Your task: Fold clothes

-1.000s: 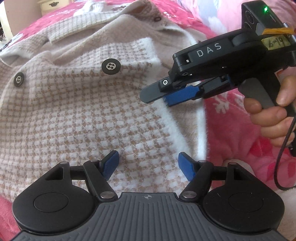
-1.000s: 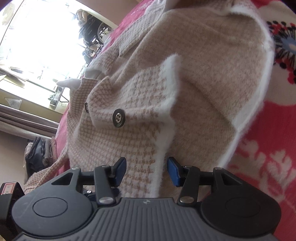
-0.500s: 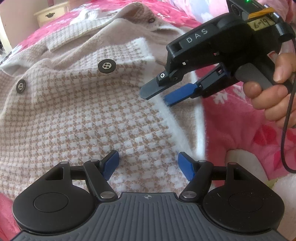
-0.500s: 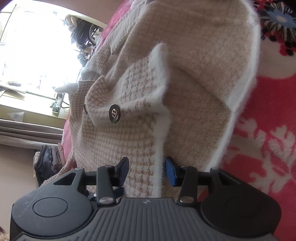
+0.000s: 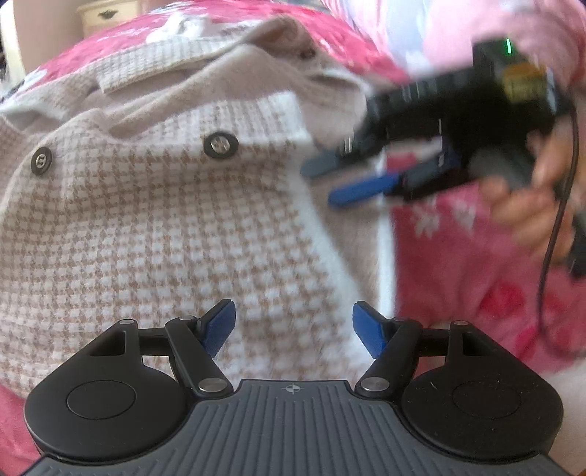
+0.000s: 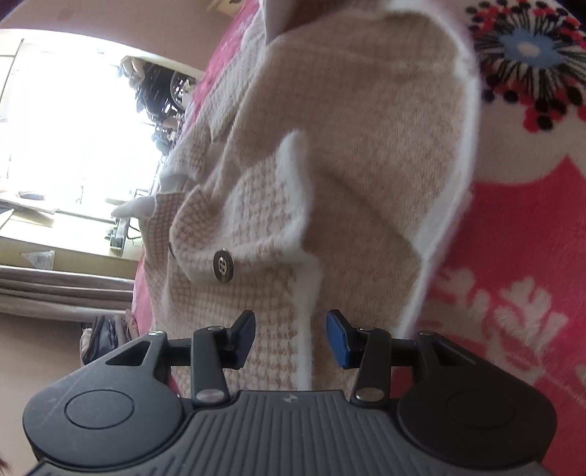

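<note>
The left hand-held gripper [image 5: 293, 326], black with blue finger pads, has its jaws spread wide and grips nothing; the right hand-held gripper [image 6: 290, 338], of the same make, is likewise released, its pads apart with cloth showing between them. In the left wrist view the right gripper [image 5: 351, 183] appears motion-blurred ahead and to the right, held by a person's hand [image 5: 527, 205] with a black cable [image 5: 553, 234] trailing from it.

Largest around them is the pink fleece blanket with white and dark flower prints [image 6: 512, 263], which lies under everything and spreads to the right of the right gripper. Far to that gripper's left are a bright window [image 6: 73, 139] and a pale desk [image 6: 55, 241]. Ahead and left of the left gripper stands a cream drawer unit [image 5: 106, 14].

The beige-and-white houndstooth knit cardigan with fuzzy white trim [image 5: 146, 227] lies spread on the blanket directly ahead of and beneath both grippers. Its white front edging [image 6: 306, 329] runs between the right gripper's pads. Two dark round buttons [image 5: 221, 145] sit ahead of the left gripper, well apart from it.
</note>
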Action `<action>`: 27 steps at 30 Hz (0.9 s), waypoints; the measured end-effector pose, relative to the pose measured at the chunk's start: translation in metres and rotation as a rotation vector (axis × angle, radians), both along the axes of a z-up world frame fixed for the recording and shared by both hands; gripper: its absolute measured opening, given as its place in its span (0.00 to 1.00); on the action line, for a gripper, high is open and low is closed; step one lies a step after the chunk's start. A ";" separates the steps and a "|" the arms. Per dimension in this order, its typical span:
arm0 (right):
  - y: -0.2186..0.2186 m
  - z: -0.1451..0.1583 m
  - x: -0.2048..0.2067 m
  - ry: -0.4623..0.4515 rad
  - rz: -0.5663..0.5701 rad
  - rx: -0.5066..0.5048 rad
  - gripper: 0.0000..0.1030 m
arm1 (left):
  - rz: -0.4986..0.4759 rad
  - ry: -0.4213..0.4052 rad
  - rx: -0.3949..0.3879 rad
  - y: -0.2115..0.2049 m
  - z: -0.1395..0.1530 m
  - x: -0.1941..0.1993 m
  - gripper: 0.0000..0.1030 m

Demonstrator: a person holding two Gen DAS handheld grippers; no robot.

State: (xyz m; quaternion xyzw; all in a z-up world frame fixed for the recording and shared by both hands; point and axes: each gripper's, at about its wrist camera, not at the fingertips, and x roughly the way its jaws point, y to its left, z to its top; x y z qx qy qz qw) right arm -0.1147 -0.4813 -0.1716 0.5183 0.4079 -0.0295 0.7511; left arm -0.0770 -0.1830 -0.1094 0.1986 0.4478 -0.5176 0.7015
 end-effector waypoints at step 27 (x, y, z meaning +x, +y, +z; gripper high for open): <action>0.021 -0.004 0.000 -0.029 0.190 0.049 0.03 | -0.070 -0.123 -0.004 -0.001 0.000 -0.019 0.05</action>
